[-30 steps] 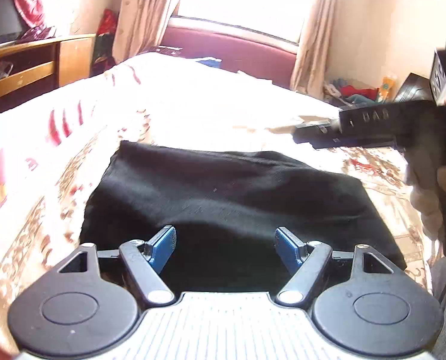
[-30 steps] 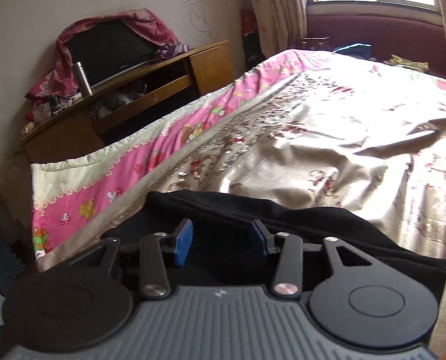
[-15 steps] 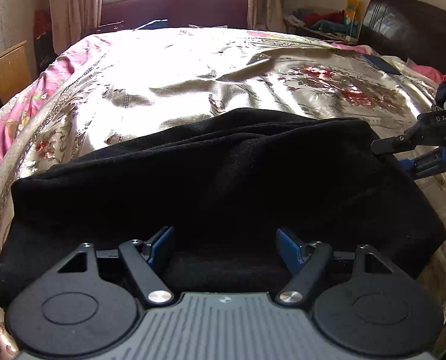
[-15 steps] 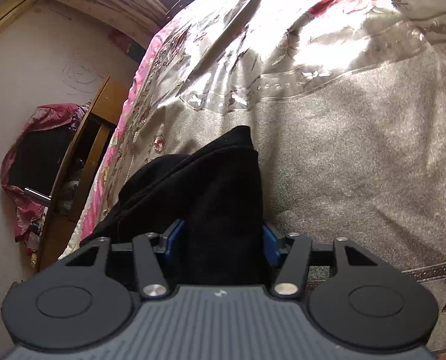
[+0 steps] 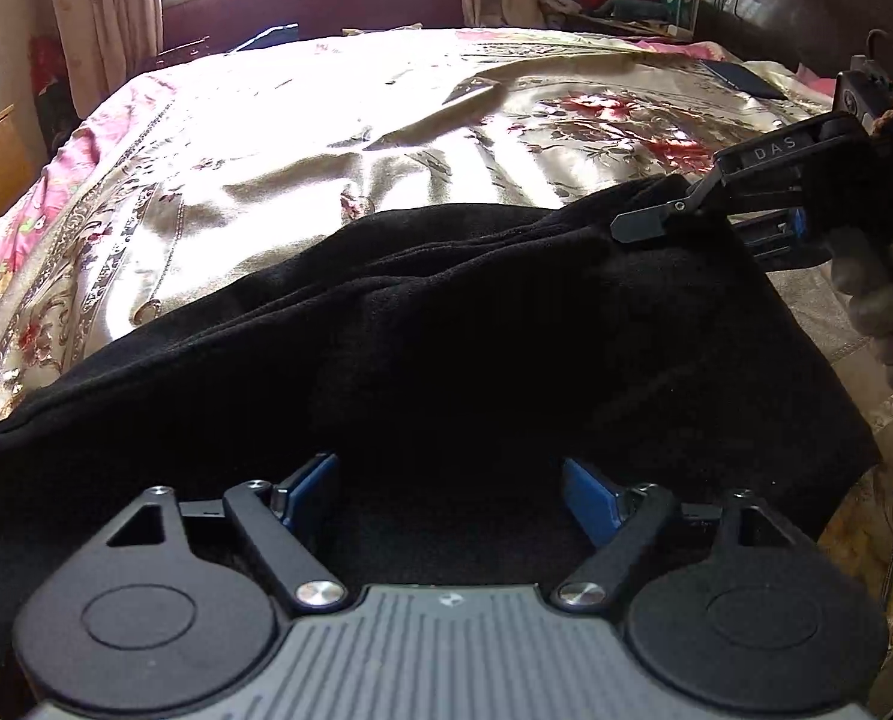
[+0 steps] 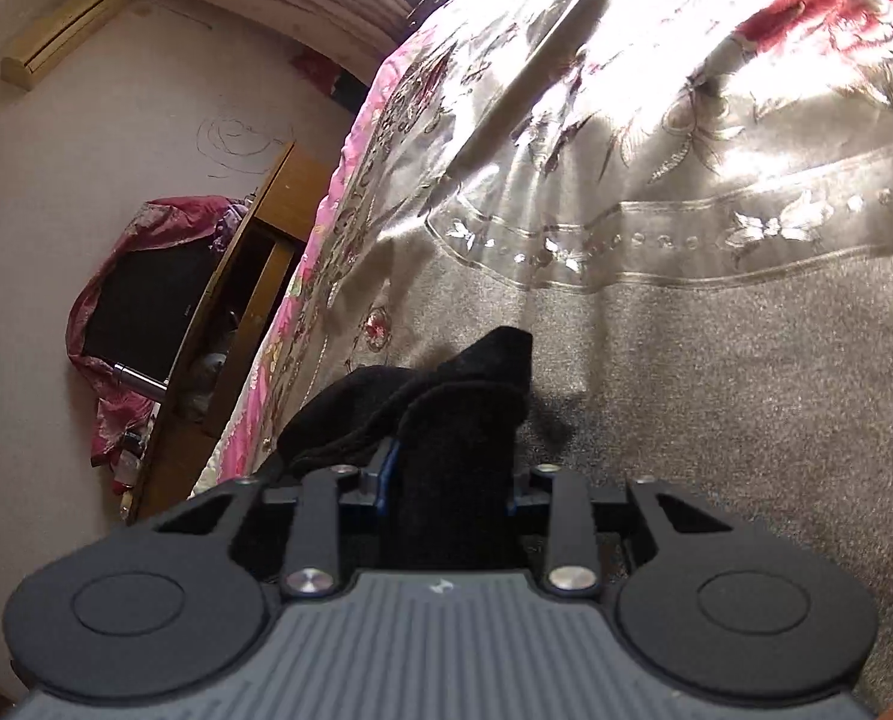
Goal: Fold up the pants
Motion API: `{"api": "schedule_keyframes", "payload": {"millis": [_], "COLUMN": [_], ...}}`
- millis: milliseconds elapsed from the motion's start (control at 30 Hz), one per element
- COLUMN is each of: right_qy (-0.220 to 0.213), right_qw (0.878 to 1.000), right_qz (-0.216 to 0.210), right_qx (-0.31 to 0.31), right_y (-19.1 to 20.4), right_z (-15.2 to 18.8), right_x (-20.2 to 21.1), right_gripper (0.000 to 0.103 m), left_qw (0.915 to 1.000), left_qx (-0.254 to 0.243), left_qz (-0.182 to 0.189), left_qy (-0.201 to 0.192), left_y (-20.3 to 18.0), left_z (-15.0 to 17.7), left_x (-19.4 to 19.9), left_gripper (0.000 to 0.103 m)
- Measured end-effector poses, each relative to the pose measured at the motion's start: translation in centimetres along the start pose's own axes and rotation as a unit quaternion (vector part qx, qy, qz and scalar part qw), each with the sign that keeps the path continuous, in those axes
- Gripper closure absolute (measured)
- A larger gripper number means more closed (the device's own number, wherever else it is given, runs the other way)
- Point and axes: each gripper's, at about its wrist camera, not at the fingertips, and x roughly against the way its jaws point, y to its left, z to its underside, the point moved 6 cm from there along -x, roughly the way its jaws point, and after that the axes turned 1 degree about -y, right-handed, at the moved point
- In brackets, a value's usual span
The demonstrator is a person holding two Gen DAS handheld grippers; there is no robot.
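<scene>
Black pants (image 5: pixel 506 330) lie folded into a wide band across the near part of the bed. My left gripper (image 5: pixel 449 480) hovers over their near edge, its jaws opening wide, the blue pads apart and pressing on nothing. At the pants' far right corner my right gripper (image 5: pixel 686 228) comes in from the side, held by a gloved hand (image 5: pixel 878 300). In the right wrist view that gripper (image 6: pixel 452 474) is closing, and a bunched fold of the pants (image 6: pixel 350 414) fills the gap, squeezed between both pads.
The pants rest on a shiny floral bedspread (image 5: pixel 386 150) that stretches far behind them. A dark headboard (image 5: pixel 806 0) and a dark flat object (image 5: pixel 740 81) are at the far right. Left of the bed stand a wooden cabinet (image 6: pixel 236 300) and a cloth-draped screen (image 6: pixel 140 300).
The right gripper rolled and dropped onto the pants' corner, and its jaws narrowed onto the fabric. The left gripper swung across the near edge and its jaws spread a little.
</scene>
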Motion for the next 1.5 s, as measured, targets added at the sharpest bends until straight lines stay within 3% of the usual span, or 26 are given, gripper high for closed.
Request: {"api": "schedule_keyframes", "payload": {"millis": [67,200,400,433,500,567,633,700,767,900,967,1133,1167,1200,1233,1267,1333,1400,1467,1500], "right_qy": [0.001,-0.005,-0.044,-0.052,-0.091,-0.136,-0.147,-0.104,-0.054,0.073,0.091,0.143,0.141,0.130,0.125,0.120,0.073,0.017,0.000,-0.031], "right_qw": [1.000,0.998,0.986,0.984,0.971,0.953,0.960,0.970,0.970,0.953,0.938,0.925,0.920,0.917,0.922,0.934,0.949,0.945,0.961,0.970], "right_qz": [0.003,0.058,0.153,0.166,0.221,0.264,0.224,0.176,0.156,0.133,0.134,0.128,0.135,0.154,0.163,0.159,0.156,0.204,0.181,0.163], "right_qx": [0.010,-0.015,-0.054,-0.049,0.010,0.055,0.086,0.131,0.180,0.263,0.307,0.329,0.341,0.343,0.328,0.295,0.265,0.255,0.209,0.178], "right_y": [0.2,-3.1,-7.9,-7.9,-6.7,-5.4,-3.4,-0.8,0.8,2.1,2.4,2.9,3.0,2.7,2.3,1.7,1.0,0.3,0.1,0.2], "right_z": [-0.3,-0.6,-2.8,-3.1,-3.8,-4.3,-4.6,-4.2,-3.5,-1.8,-1.4,-0.4,-0.4,-0.7,-1.1,-1.9,-3.1,-3.8,-4.0,-4.3], "right_x": [1.5,4.6,10.7,11.6,13.6,15.4,16.0,13.3,9.8,1.8,-0.3,-1.5,-1.6,-1.7,-2.0,-1.9,-1.7,-1.4,-0.1,2.1], "right_gripper": [0.090,0.091,0.089,0.087,0.073,0.073,0.073,0.073,0.073,0.073,0.073,0.076,0.079,0.091,0.094,0.095,0.099,0.103,0.101,0.099], "left_qw": [0.9999,0.9972,0.9828,0.9815,0.9825,0.9864,0.9890,0.9895,0.9902,0.9920,0.9928,0.9918,0.9914,0.9912,0.9911,0.9915,0.9921,0.9921,0.9926,0.9932], "left_qx": [-0.005,-0.046,-0.119,-0.126,-0.118,-0.092,-0.075,-0.071,-0.064,-0.053,-0.050,-0.056,-0.057,-0.054,-0.051,-0.047,-0.043,-0.053,-0.064,-0.063], "left_qz": [0.007,0.058,0.138,0.141,0.141,0.133,0.123,0.120,0.115,0.098,0.087,0.089,0.090,0.092,0.093,0.092,0.088,0.081,0.071,0.068], "left_qy": [0.005,-0.009,-0.028,-0.031,-0.032,-0.032,-0.034,-0.039,-0.047,-0.060,-0.066,-0.073,-0.075,-0.078,-0.080,-0.079,-0.078,-0.080,-0.074,-0.070], "left_y": [-0.5,-4.3,-10.9,-11.2,-11.1,-10.2,-9.6,-9.6,-9.8,-9.4,-9.0,-8.8,-8.8,-8.7,-8.7,-8.6,-8.6,-8.9,-9.2,-9.2], "left_z": [-0.5,-2.0,-4.0,-4.2,-4.5,-4.6,-4.3,-4.0,-4.1,-4.6,-4.6,-4.2,-4.2,-4.1,-4.1,-4.2,-4.2,-3.8,-3.5,-3.6], "left_x": [-0.5,-1.5,-4.3,-4.4,-4.0,-3.5,-3.1,-2.9,-3.2,-3.8,-4.0,-4.1,-4.1,-4.1,-4.2,-4.4,-4.5,-4.5,-4.3,-4.1], "left_gripper": [0.010,0.010,0.009,0.009,0.009,0.009,0.009,0.009,0.009,0.009,0.009,0.009,0.009,0.008,0.008,0.008,0.008,0.007,0.007,0.007]}}
